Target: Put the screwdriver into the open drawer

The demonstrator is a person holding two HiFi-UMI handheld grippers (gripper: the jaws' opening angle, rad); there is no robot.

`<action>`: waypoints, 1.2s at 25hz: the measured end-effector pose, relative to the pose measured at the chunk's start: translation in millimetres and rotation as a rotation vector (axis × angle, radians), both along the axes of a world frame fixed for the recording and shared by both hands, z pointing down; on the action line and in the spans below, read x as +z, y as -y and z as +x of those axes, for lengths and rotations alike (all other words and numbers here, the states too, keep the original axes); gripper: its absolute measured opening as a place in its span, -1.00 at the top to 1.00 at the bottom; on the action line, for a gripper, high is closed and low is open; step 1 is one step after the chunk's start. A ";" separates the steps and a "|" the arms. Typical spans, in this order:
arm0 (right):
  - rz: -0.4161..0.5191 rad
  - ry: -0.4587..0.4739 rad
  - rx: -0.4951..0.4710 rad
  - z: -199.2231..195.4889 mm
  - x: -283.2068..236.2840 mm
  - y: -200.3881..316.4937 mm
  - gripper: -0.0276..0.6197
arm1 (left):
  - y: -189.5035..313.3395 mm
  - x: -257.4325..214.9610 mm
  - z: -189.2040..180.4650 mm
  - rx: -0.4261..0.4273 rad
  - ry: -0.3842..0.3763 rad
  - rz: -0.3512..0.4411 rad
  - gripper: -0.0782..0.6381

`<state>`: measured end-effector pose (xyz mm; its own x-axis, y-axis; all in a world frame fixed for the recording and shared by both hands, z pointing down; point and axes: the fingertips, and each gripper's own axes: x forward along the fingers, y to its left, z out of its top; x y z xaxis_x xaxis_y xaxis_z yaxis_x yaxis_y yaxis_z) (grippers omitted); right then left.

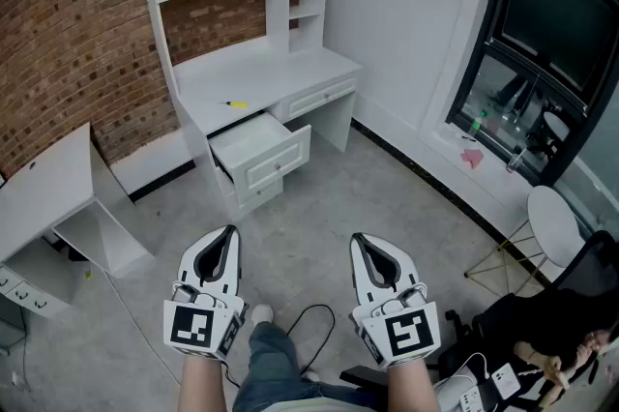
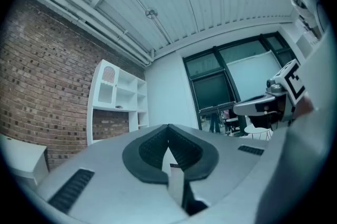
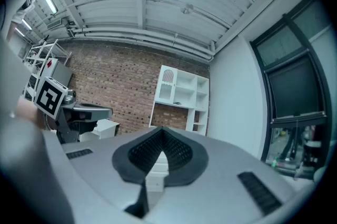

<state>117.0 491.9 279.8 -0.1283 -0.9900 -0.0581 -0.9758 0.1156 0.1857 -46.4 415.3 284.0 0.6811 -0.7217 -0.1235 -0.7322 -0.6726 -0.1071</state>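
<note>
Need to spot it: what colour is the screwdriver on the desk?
Screwdriver: yellow, head view.

1. The desk (image 1: 261, 72) and its drawer (image 1: 259, 149) were plain white.
2. The screwdriver (image 1: 236, 103) was yellow.
3. The wall (image 1: 58, 33) was red-brown brick with pale mortar lines.
4. The floor (image 1: 377, 197) was mottled grey.
5. The left gripper (image 1: 228, 231) and right gripper (image 1: 358, 239) were white, with black pads and black-and-white square markers.
6. The window frame (image 1: 488, 33) was black.
</note>
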 end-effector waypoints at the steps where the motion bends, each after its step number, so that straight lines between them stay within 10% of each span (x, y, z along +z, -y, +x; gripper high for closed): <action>1: -0.003 -0.010 -0.004 0.5 0.9 2.3 0.89 | 3.1 -1.7 1.5 -0.006 -0.007 0.000 0.74; 14: -0.050 -0.031 0.004 16.1 0.5 76.5 0.89 | 89.8 4.3 -7.3 -0.077 -0.054 -0.054 0.74; 24: -0.037 0.051 -0.049 -14.0 -9.0 229.4 0.88 | 228.8 -2.5 -35.6 -0.017 -0.191 -0.098 0.74; 30: -0.050 0.084 -0.015 -37.2 -6.8 323.4 0.88 | 319.7 4.6 -56.0 0.009 -0.142 -0.092 0.74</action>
